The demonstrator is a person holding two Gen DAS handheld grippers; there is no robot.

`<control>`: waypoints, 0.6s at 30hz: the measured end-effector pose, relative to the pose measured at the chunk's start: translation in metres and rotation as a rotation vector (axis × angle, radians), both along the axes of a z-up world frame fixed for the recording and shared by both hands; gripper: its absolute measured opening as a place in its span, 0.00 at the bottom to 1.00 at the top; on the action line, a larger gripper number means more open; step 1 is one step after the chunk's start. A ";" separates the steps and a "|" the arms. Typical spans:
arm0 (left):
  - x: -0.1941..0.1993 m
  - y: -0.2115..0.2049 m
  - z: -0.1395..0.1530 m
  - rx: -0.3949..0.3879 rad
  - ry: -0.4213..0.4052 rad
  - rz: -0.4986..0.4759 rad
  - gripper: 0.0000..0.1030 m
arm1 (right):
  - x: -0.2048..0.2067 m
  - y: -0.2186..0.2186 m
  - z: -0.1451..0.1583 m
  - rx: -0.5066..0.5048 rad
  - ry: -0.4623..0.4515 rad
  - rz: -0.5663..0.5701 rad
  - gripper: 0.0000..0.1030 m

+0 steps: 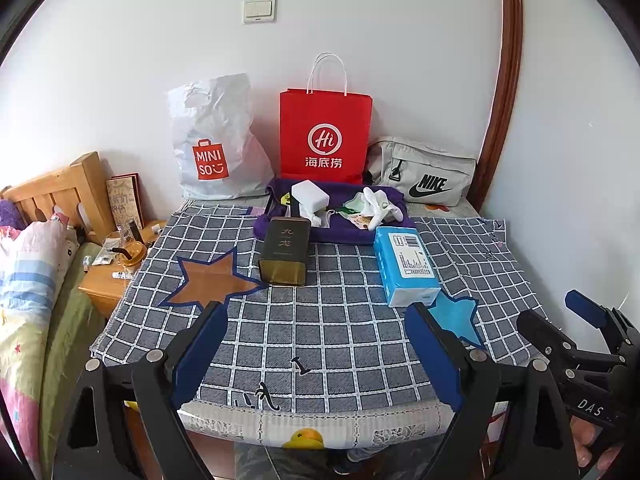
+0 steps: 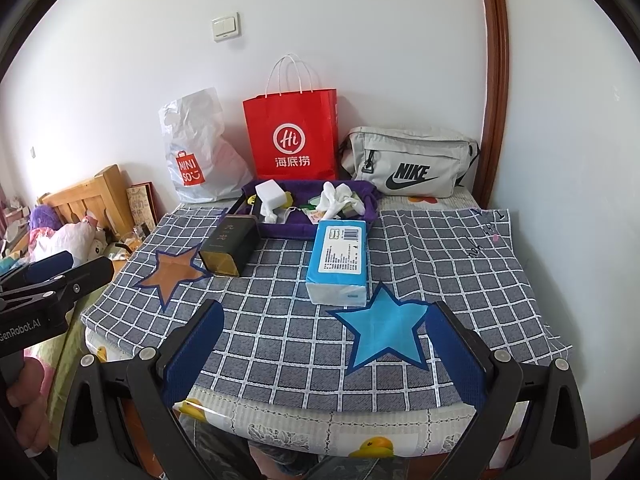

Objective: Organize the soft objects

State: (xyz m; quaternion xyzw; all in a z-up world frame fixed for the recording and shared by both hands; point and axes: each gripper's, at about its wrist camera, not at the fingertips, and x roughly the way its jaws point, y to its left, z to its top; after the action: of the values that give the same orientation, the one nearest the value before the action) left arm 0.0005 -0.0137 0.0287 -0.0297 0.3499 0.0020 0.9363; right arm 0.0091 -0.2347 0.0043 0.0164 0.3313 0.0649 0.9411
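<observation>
**Hovering grippers, soft things gathered in the purple tray**

Standing wide apart with nothing between them, the jaws of the left gripper (image 1: 316, 356) hang over the near edge of the checked cloth (image 1: 320, 332). The right gripper (image 2: 324, 356) is likewise spread wide and empty, just beside it.

Taking the purple tray (image 2: 280, 230) as the landmark: it sits at the far middle of the cloth, holding a white sponge block (image 2: 269, 191), white socks (image 2: 336, 197) and other small items too jumbled to name. Touching its near left corner lies a dark tea tin (image 2: 230, 248); against its near right edge lies a blue tissue pack (image 2: 340, 260). Behind the tray stand a red paper bag (image 2: 294, 136), a white plastic bag (image 2: 196, 152) to that bag's left and a grey waist bag (image 2: 412, 164) on the right. Nearer than the tray, an orange star (image 2: 174, 274) lies left and a blue star (image 2: 384, 328) right.
</observation>
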 end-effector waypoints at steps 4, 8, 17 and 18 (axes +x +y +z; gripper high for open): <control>0.000 0.001 0.000 0.001 -0.001 0.000 0.87 | -0.001 0.001 0.001 -0.005 -0.001 0.003 0.97; -0.001 0.001 0.001 0.000 -0.002 0.003 0.87 | -0.001 0.002 0.001 -0.006 -0.001 0.004 0.97; -0.001 0.002 0.001 0.000 -0.002 0.006 0.87 | -0.001 0.004 0.003 -0.009 -0.004 0.008 0.97; -0.001 0.002 0.001 0.000 -0.002 0.006 0.87 | -0.001 0.004 0.003 -0.009 -0.004 0.007 0.97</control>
State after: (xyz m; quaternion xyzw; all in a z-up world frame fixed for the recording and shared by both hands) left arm -0.0003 -0.0121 0.0296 -0.0307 0.3487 0.0045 0.9367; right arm 0.0080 -0.2305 0.0075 0.0110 0.3297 0.0668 0.9417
